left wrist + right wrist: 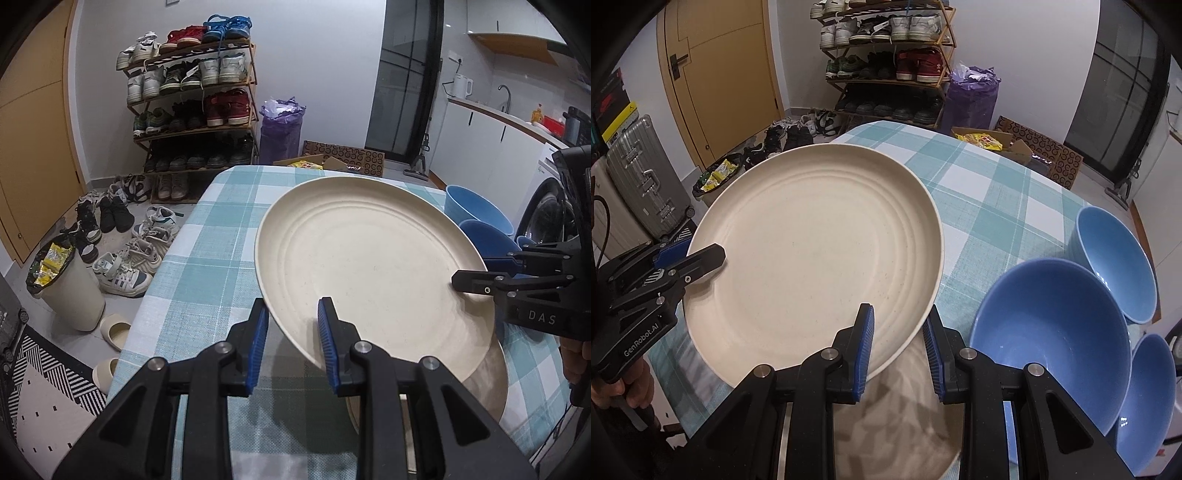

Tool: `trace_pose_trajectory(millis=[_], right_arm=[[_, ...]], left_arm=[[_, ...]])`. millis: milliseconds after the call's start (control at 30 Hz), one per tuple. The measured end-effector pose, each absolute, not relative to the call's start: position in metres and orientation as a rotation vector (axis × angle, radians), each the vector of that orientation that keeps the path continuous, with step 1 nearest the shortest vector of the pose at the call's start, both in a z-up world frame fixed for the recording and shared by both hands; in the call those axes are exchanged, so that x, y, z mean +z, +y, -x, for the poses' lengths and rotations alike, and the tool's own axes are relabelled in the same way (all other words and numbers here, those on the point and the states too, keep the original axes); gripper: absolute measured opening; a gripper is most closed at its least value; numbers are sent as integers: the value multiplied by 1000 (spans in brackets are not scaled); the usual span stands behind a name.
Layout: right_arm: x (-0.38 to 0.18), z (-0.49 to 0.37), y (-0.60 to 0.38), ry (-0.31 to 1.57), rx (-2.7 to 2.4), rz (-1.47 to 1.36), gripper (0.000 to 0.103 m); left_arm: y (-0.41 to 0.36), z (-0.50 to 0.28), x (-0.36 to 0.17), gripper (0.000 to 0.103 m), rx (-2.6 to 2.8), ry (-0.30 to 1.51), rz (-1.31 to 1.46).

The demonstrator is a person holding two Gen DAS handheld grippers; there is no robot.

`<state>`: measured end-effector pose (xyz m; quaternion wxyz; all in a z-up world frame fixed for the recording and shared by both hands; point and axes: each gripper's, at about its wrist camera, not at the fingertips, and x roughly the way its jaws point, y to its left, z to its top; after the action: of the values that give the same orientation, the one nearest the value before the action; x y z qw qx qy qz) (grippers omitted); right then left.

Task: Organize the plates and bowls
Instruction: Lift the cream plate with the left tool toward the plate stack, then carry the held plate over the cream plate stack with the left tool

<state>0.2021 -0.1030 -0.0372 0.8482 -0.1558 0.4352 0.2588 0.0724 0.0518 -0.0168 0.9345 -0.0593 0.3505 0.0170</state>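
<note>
The left wrist view showed the cream plate lifted at a tilt above the checked counter, with another cream plate lying flat beneath it. The left tongs were nearly closed, pinching the plate's near rim, and the right tongs gripped the opposite rim in the same narrow pinch. Three blue bowls sat close together on the counter just beside the plates. The plate looked stiff, light and smooth, probably a matte composite, so it would likely slip if pinched on the sloping lip alone. The raised rim, held from two opposite sides, seemed the safest hold for lowering it level.
</note>
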Motion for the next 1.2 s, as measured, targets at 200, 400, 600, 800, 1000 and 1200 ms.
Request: trace_pose_trajectory(millis=[200,400,600,800,1000,1200], right_arm=[[-38,-195,-112,918,543,317,27],[-44,-189,-117,935,544,316,27],[-46,-182,-123,930,524,323,27],[-49,-172,-131,940,523,316,27],[-56,-163,-141,952,516,313,27],[-60,-157,-149,960,508,308,27]], left_arm=[[45,-66,-18,26,20,717,112],[41,-61,-20,26,3,720,111],[36,-58,-24,26,-15,727,103],[31,-56,-26,26,-39,740,101],[23,-51,-29,26,-56,749,84],[18,-45,-33,26,-72,759,73]])
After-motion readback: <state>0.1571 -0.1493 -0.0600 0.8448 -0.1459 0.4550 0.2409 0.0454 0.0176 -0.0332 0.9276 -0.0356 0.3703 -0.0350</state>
